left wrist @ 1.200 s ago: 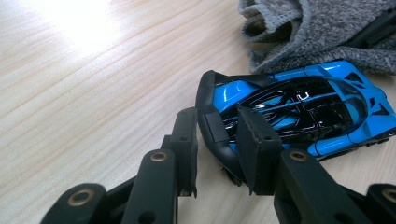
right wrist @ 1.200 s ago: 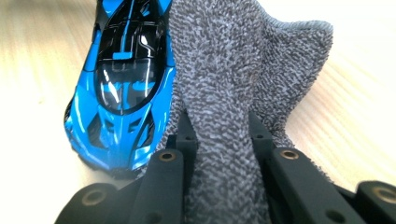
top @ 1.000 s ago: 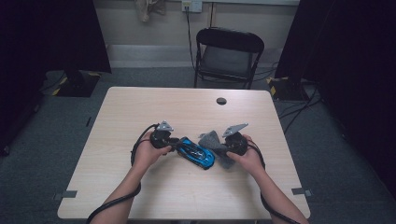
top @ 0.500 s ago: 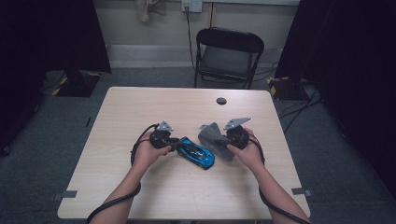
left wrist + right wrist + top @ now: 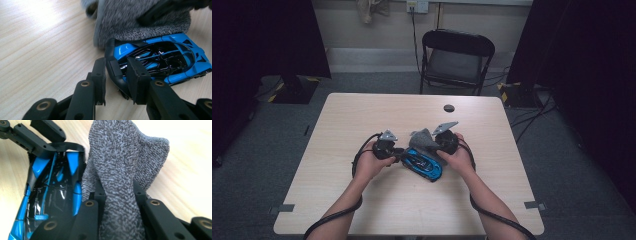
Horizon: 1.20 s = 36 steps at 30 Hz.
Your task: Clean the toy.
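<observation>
A blue toy car (image 5: 423, 162) lies just below the middle of the high view, on a pale wooden table (image 5: 337, 130), slanting from upper left to lower right. The left gripper (image 5: 398, 153) is clenched on the car's black end; in the left gripper view that black edge (image 5: 113, 70) sits pinched between the two pads. A grey cloth (image 5: 426, 140) rests against the car's upper side, touching it, and the right gripper (image 5: 441, 145) has it grasped: in the right gripper view the cloth (image 5: 122, 170) stands bunched up between the closed jaws, with the car (image 5: 53, 187) just beside it at the left. The table's grain runs lengthwise, and a small dark round hole (image 5: 449, 108) sits near its far edge, well apart from the hands. Broad bare wood lies left and right of the hands and toward the far edge. Beyond the table, at the top centre of the frame, stands a black folding chair (image 5: 455, 60) on grey carpet (image 5: 272, 140), with dark curtains (image 5: 267, 40) at both upper sides and cables on the floor at the right.
</observation>
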Motion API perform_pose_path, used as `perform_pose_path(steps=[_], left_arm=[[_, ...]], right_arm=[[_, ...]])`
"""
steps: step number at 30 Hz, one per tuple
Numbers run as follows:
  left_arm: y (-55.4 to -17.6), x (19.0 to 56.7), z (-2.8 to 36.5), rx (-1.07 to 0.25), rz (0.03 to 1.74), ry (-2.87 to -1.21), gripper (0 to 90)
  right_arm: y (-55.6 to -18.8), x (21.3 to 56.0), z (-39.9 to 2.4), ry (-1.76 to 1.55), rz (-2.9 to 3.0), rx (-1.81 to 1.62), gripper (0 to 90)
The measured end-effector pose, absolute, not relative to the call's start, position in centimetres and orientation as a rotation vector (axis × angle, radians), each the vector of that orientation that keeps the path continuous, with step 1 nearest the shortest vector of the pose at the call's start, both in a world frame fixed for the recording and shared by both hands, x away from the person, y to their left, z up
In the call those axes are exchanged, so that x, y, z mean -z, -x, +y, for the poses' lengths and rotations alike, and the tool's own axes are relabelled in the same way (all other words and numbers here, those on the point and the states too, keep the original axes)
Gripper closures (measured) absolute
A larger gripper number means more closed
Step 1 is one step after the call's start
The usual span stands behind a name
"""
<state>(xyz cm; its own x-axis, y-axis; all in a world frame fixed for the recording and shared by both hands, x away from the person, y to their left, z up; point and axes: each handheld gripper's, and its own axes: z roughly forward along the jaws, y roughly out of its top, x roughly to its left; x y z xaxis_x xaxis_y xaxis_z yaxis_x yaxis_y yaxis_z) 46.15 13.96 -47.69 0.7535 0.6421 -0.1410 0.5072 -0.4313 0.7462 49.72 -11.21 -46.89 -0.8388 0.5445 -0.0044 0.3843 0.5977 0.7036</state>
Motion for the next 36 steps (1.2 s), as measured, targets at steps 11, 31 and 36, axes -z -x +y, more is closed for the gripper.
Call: perform_pose_path(steps=[11,31,36], left_arm=[[-46.2,47.6,13.9,-0.206,0.863,-2.125,69.1],[-46.2,47.6,13.7,-0.198,0.857,-2.123,69.1],[-46.1,47.7,13.6,-0.193,0.858,-2.114,69.1]], right_arm=[[-49.1,47.6,-11.0,-0.718,2.665,-1.054,73.6],[-47.2,47.7,-14.6,-0.744,2.661,-1.077,73.4],[-46.6,47.9,-15.8,-0.769,2.654,-1.105,73.4]])
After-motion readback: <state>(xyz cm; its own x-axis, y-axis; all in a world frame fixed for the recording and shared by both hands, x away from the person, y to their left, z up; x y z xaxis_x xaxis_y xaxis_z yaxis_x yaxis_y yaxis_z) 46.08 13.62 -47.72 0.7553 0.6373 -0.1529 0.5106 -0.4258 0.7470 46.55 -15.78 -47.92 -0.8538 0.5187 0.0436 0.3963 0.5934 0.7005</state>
